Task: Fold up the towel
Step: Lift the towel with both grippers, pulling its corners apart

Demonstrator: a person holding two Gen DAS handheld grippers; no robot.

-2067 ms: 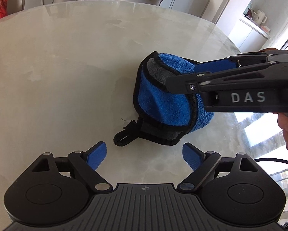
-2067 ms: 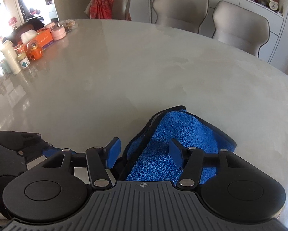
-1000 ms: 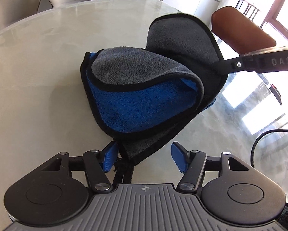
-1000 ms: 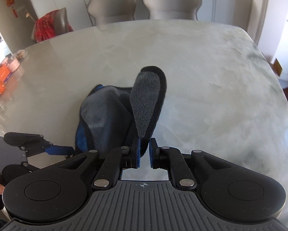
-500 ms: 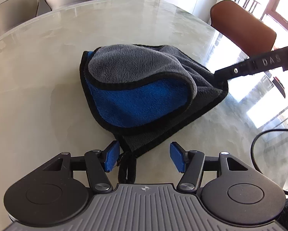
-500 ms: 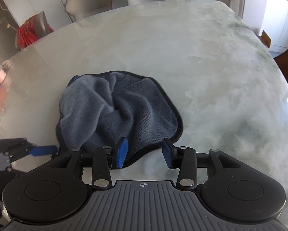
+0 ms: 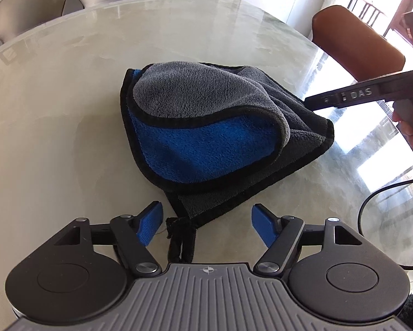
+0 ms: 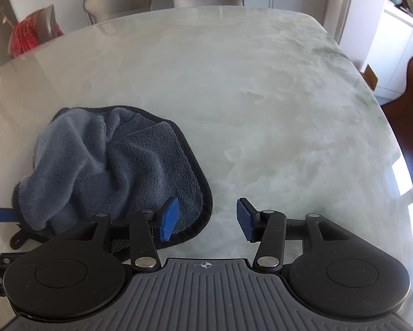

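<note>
Both grippers hang open near a rumpled towel on the marble table.

The towel point(image 7: 206, 127) lies bunched on the table point(image 7: 54, 110), grey side up, with a blue band showing under a curled grey flap and a black hem all round. The left gripper point(image 7: 206, 222) has its fingers spread wide, holding nothing; the towel's near corner and its black loop point(image 7: 180, 241) lie between them, untouched. The right gripper point(image 8: 206, 219) is also wide and holds nothing; its left pad point(image 8: 167, 219) hangs over the towel's near hem, its right pad over bare stone. Beyond and to the right of the towel in the right wrist view, the table runs bare to its rim. A brown chair point(image 7: 355, 41) stands at the far edge.
</note>
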